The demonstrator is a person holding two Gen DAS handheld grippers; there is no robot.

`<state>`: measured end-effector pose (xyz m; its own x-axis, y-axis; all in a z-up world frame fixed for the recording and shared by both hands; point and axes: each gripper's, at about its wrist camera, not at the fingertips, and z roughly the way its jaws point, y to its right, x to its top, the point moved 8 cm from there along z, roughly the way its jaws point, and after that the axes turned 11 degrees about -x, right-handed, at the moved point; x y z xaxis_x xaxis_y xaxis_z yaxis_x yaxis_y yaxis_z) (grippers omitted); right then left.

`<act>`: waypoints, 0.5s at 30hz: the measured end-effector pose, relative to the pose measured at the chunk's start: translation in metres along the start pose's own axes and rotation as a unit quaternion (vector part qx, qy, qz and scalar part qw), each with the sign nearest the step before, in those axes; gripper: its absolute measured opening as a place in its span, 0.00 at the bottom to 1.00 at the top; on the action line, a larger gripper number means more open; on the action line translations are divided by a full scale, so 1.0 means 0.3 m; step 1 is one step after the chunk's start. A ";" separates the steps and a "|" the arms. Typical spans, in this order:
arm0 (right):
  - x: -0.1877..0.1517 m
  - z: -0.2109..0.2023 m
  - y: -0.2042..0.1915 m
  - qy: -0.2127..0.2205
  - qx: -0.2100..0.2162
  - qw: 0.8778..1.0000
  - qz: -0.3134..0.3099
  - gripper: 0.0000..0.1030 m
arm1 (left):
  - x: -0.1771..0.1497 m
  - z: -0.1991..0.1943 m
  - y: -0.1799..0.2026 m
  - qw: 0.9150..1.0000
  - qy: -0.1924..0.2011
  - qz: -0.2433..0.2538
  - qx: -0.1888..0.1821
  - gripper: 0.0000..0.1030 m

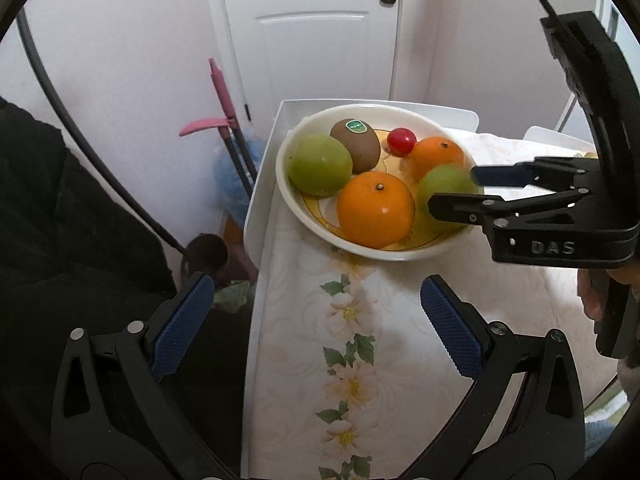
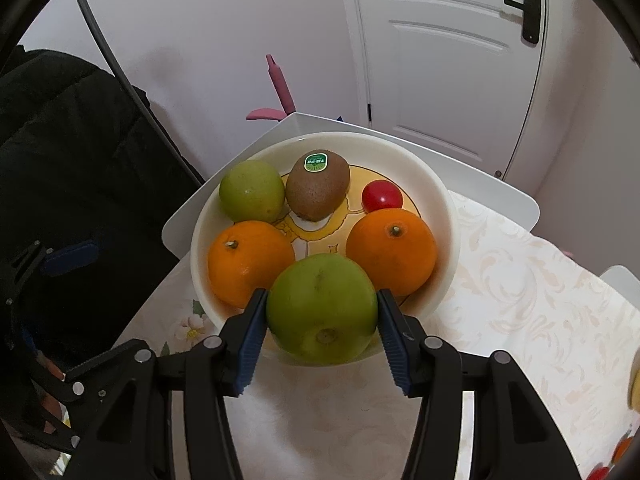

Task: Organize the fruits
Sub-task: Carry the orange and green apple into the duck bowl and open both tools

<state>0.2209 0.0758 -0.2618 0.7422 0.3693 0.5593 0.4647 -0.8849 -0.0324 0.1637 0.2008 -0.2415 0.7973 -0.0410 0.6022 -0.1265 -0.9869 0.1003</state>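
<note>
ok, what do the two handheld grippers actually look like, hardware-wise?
Both match: matte black plastic linkage frames with silver pivot screws and ribbed blue pads on the fingers. The left gripper shows this close up. The right gripper carries raised "DAS" lettering on its body in the left wrist view. A dark cable arcs past it.

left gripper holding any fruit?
No, the left gripper is open over the floral tablecloth with nothing between its pads.

Soft, even indoor light falls from above, leaving small glints on the near orange (image 1: 375,209) and tomato (image 2: 382,196), faint shadows inside the bowl (image 2: 436,200), motion blur on the near green apple (image 1: 446,184), and heavy fisheye bending with black vignetted corners.
</note>
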 end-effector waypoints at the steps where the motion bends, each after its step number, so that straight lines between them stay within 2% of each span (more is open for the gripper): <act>1: 0.003 -0.010 0.002 0.005 0.001 1.000 0.001 0.68 | 0.001 -0.001 0.003 1.000 0.000 0.001 -0.001 1.00; 3: 0.013 -0.027 0.007 0.016 0.000 1.000 0.005 0.85 | 0.003 -0.003 0.008 1.000 0.001 0.004 -0.002 1.00; 7: 0.019 -0.059 0.029 0.029 -0.002 0.999 0.015 0.88 | 0.005 -0.010 0.023 1.000 0.002 0.010 -0.004 1.00; 8: 0.019 -0.067 0.032 0.033 -0.005 0.999 0.017 0.91 | 0.006 -0.012 0.027 1.000 0.002 0.011 -0.005 1.00; 9: 0.020 -0.069 0.033 0.037 -0.009 0.999 0.018 1.00 | 0.008 -0.018 0.032 1.000 0.004 0.014 -0.005 1.00; 15: 0.020 -0.123 0.040 0.045 -0.020 0.999 0.021 1.00 | 0.028 -0.059 0.062 1.000 0.013 0.027 -0.009 1.00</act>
<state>0.2132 0.0569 -0.2282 0.7139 0.3055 0.6301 0.4128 -0.9104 -0.0262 0.1577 0.1850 -0.2207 0.7730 -0.0898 0.6280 -0.1791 -0.9805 0.0804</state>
